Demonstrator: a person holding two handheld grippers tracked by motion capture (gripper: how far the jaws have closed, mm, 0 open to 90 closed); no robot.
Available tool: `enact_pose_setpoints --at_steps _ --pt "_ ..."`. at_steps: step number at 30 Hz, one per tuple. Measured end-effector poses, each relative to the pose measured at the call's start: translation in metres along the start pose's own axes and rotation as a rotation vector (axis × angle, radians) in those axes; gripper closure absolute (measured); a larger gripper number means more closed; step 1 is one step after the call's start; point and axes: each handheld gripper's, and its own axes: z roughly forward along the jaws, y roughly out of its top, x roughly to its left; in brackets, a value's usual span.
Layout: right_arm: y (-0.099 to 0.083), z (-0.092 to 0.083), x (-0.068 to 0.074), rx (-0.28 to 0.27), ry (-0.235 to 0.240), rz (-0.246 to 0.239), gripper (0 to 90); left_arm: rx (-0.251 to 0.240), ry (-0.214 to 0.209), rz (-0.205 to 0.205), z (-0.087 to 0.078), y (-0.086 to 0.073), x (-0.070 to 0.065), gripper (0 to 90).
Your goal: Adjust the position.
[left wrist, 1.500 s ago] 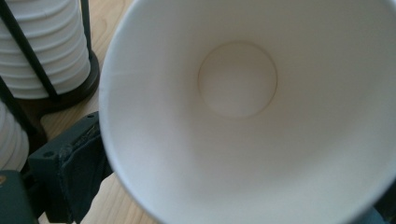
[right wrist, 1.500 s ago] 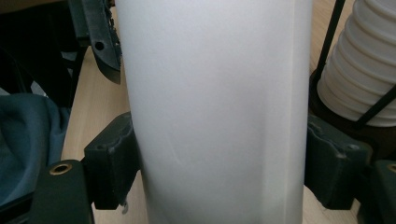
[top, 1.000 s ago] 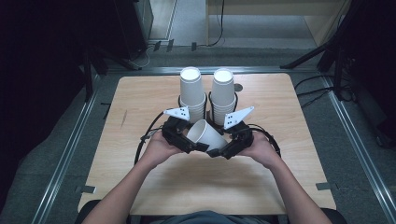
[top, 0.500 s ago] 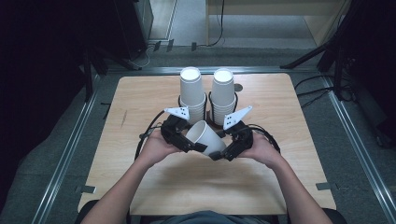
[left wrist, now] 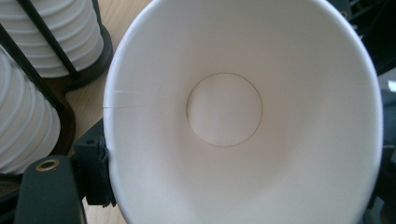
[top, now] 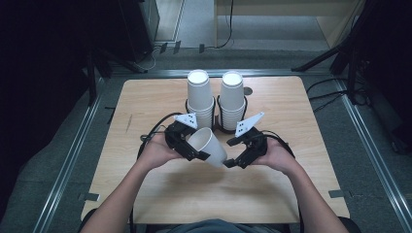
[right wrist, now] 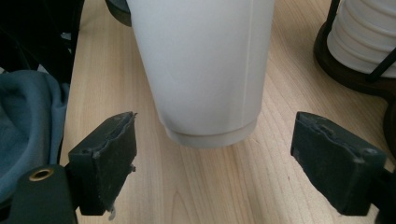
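Right gripper (top: 232,162) jaws just opened, drawn back off paper cup (top: 209,145) base; cup clamped at rim by left gripper (top: 194,153); one-sided rim hold could buckle, cup dropped onto table (top: 145,102)

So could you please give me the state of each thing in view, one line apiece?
Paper cup: tilted on its side, clamped at its rim, empty.
Left gripper: shut on the cup's rim.
Right gripper: open, jaws clear of the cup's base.
Two cup stacks: upside down in black holders.
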Motion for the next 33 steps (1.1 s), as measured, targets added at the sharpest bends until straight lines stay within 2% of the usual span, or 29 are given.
enact_pose_setpoints --at_steps 1,4,9,11,14,21,23,33 --pt "0.000 0.000 0.000 0.000 0.000 0.000 15.0 0.000 0.000 0.000 0.000 0.000 0.000 14.7" --pt "0.000 0.003 0.001 0.016 -0.018 -0.017 15.3 0.058 0.020 0.026 0.003 0.001 0.001 14.7" --pt "0.000 0.008 0.002 0.029 -0.032 -0.035 17.0 0.094 0.024 0.036 0.008 0.004 0.002 14.7" --pt "-0.001 0.012 0.001 0.039 -0.029 -0.050 17.9 0.131 0.038 0.051 0.010 0.005 0.001 14.7" --pt "-0.001 0.017 -0.001 0.045 -0.026 -0.052 18.0 0.163 0.043 0.068 0.015 0.006 -0.001 14.7" --pt "-0.001 0.025 0.000 0.048 -0.029 -0.066 18.4 0.247 0.085 0.097 0.027 0.006 -0.002 14.7" --pt "-0.001 0.028 0.000 0.046 -0.031 -0.082 18.4 0.250 0.081 0.101 0.028 0.006 -0.002 14.7" --pt "0.003 0.039 0.004 0.022 -0.020 -0.101 18.4 0.229 0.063 0.134 0.030 0.016 -0.011 14.4"
